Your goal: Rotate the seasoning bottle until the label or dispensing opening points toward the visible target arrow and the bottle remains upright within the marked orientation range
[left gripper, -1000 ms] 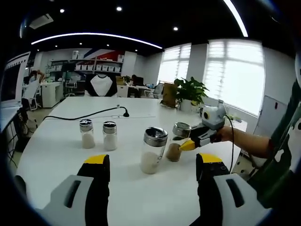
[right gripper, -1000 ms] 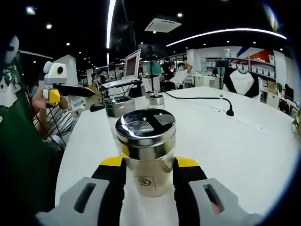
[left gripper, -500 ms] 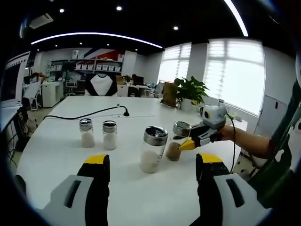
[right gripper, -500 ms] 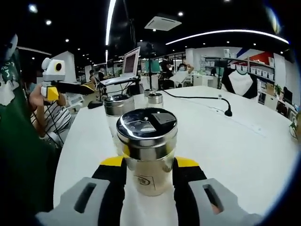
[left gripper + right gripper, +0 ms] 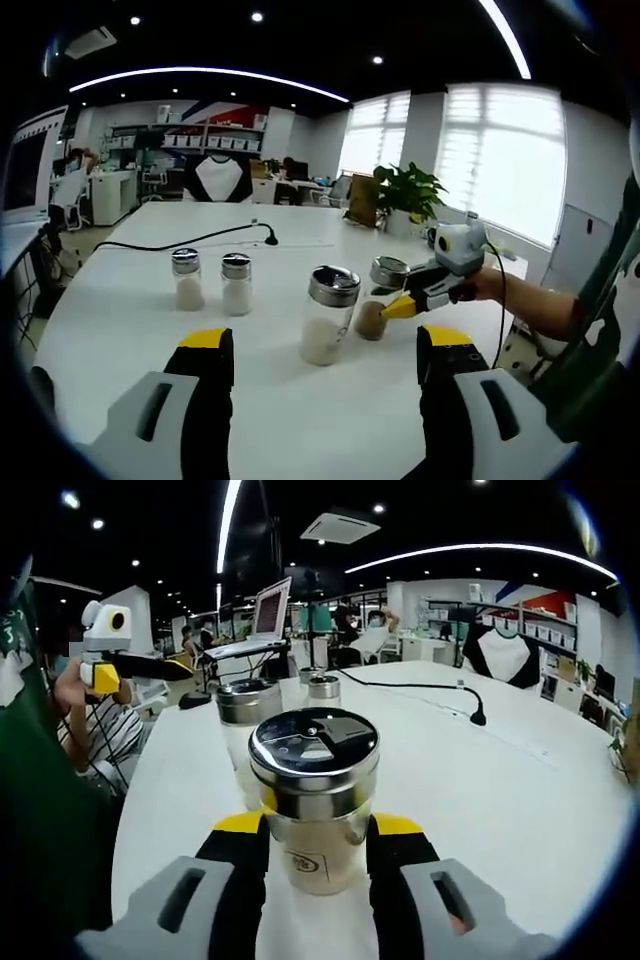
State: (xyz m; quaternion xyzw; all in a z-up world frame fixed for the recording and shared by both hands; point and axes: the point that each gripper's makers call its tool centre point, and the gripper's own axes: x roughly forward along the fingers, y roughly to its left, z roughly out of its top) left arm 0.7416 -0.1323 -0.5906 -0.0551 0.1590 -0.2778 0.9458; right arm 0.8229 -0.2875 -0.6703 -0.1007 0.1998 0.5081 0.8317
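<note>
The seasoning bottle point(image 5: 314, 805) is held upright on the white table point(image 5: 480, 780) between the jaws of the right gripper point(image 5: 316, 852), which are closed against its glass sides low down. In the left gripper view the same bottle point(image 5: 377, 312) is seen at the table's right, with the right gripper point(image 5: 430, 288) reaching in from the right.

Compared with the picture a second ago, the steel lid point(image 5: 312, 750) is turned: the dark opening and the raised flap on top now lie at a different angle, while the bottle is kept at the same spot between the jaws and is not tilted. From this it is judged that the rotation is under way and the upright condition is being met. No target arrow or marked range can be made out, so how much turn is left cannot be told. A small printed mark is seen on the glass facing the camera.

The left gripper point(image 5: 322, 352) is held wide open above the near table, with nothing between its jaws.

Brown seasoning is seen in the lower part of the gripped bottle. A taller jar point(image 5: 328, 315) just beside it is about a third filled with white grains. Two small shakers point(image 5: 209, 282), standing together further left, are filled roughly halfway with white powder. All are capped with steel lids. A black cable point(image 5: 190, 240) is laid across the far table.
</note>
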